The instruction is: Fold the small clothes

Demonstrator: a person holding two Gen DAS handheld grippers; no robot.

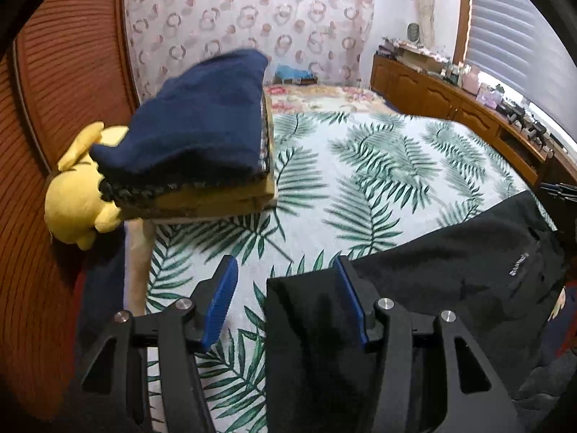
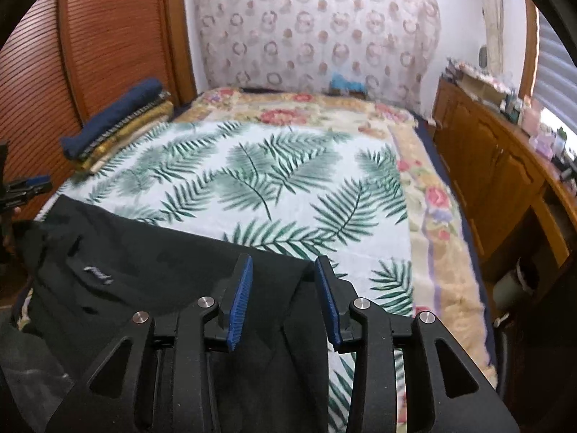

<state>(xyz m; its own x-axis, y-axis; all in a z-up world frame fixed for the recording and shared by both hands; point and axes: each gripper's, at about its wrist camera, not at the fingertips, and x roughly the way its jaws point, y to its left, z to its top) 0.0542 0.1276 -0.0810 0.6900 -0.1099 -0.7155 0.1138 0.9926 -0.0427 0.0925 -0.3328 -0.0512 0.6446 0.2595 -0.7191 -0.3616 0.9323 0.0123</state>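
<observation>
While both sets of jaws are standing spread and pinching nothing, the black garment (image 2: pixel 151 252) is lying limp on the bed (image 2: pixel 252 166) (soft, light, prone to slumping), so gripping its near corners is looking advisable.

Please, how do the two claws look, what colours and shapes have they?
Both look alike. The left claw and right claw each have a matte black frame with triangular cut-outs, round silver bolts at the joints, and two flat fingers faced with ribbed blue pads. No cables, markings or sleeves are visible.
</observation>
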